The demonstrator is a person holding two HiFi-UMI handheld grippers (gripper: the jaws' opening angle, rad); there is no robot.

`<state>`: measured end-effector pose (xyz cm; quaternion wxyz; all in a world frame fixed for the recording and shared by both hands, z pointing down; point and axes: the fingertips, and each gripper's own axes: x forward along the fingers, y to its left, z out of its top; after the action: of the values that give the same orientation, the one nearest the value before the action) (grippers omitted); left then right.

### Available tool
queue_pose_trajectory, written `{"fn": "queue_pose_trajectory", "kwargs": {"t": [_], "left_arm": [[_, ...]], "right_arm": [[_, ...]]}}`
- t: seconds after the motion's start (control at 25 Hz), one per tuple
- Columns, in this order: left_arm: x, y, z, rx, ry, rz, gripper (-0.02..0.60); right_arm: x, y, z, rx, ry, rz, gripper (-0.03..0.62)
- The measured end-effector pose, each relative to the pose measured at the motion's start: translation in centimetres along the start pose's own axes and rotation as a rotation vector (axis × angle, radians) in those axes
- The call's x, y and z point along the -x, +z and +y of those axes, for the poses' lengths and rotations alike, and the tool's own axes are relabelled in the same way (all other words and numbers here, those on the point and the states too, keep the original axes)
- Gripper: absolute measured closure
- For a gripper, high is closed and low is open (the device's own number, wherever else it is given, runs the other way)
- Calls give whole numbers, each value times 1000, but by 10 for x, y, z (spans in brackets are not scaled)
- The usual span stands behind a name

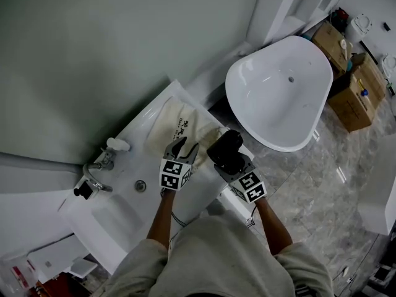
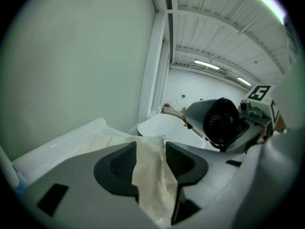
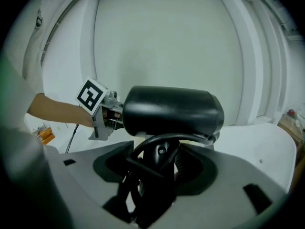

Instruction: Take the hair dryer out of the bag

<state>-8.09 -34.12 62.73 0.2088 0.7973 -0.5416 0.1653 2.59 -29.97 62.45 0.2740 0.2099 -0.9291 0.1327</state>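
Note:
A cream cloth bag (image 1: pixel 179 125) lies flat on the white counter (image 1: pixel 139 119) beside the sink. My left gripper (image 1: pixel 184 146) hovers at the bag's near end with its jaws apart. In the left gripper view a fold of the bag (image 2: pixel 150 175) hangs loosely between them. The black hair dryer (image 1: pixel 224 146) is out of the bag and in the air to the right. My right gripper (image 1: pixel 232 164) is shut on its handle (image 3: pixel 155 175), with the barrel (image 3: pixel 171 109) lying crosswise above the jaws and a loop of black cord in front.
A sink basin (image 1: pixel 117 212) with a chrome tap (image 1: pixel 93 175) lies left of the bag. A white bathtub (image 1: pixel 278 91) stands on the marble floor to the right. Cardboard boxes (image 1: pixel 352 85) sit beyond it. A grey wall runs behind the counter.

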Motion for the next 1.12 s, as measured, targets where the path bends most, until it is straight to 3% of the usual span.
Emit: {"fn": "queue_pose_trajectory", "kwargs": {"t": [0.2,0.48,0.68,1.12], "left_arm": [[25,21,2,1,39,-74,408],[73,31,18,31,113,-147,518],[112,36,36,47,205,-199,557],[191,30,72,105,393,-269,560]], "right_arm": [[19,26,-11,-26,-77,-103,329],[24,59,-13,10,-95,-170,329],[14,85,-3,39,-68,-214,327],[-10,136,39,113,27,-294,327]]}}
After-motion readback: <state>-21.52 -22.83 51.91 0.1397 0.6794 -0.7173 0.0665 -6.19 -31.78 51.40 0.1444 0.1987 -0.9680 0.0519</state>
